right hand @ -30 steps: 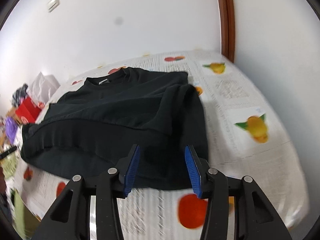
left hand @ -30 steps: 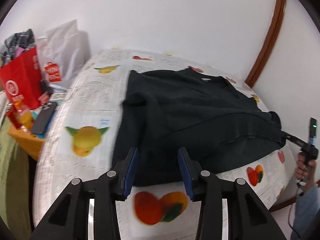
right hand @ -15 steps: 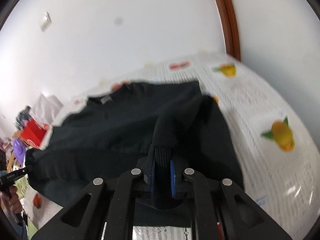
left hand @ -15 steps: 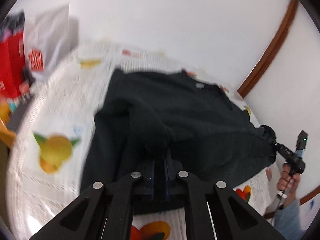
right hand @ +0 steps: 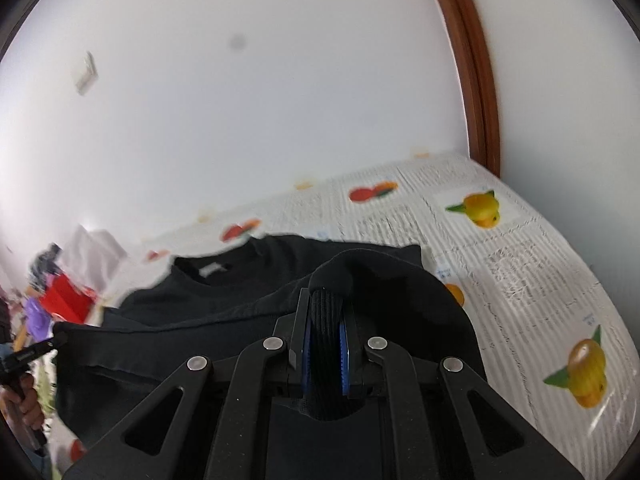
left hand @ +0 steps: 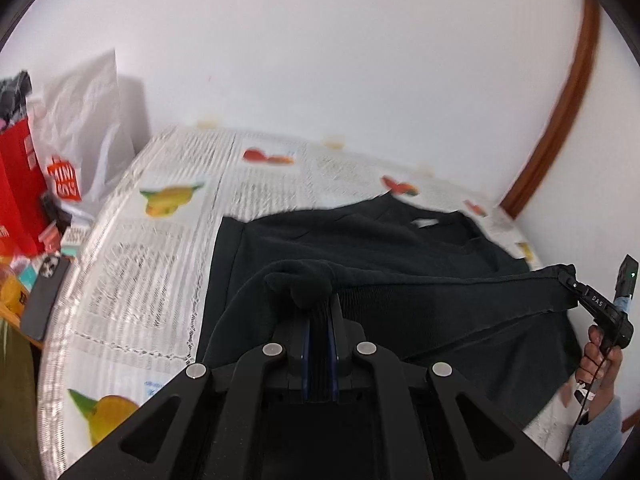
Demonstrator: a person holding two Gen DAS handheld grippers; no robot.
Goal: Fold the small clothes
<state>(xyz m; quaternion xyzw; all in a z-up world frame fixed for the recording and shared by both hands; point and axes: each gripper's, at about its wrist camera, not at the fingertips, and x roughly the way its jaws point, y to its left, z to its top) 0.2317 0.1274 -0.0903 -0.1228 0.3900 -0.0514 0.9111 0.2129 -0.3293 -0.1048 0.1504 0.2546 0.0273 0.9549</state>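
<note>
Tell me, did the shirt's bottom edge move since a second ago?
Yes. The hem lay flat on the tablecloth near the camera; now both tools, left and right, hold it lifted, pulled toward the collar.

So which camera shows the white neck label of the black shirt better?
The right wrist view: the neck label on the black shirt lies nearer and fully visible inside the collar. In the left wrist view the label appears only as a smaller white patch at the far collar, slightly blurred.

Bare tablecloth [left hand: 132, 280] left of black sweater [left hand: 360, 248] & more cloth [right hand: 532, 264] to its right give passage; red bag [left hand: 16, 192], white bag [left hand: 88, 128], phone [left hand: 44, 296] crowd left edge; wall [left hand: 320, 60] close behind.
</note>
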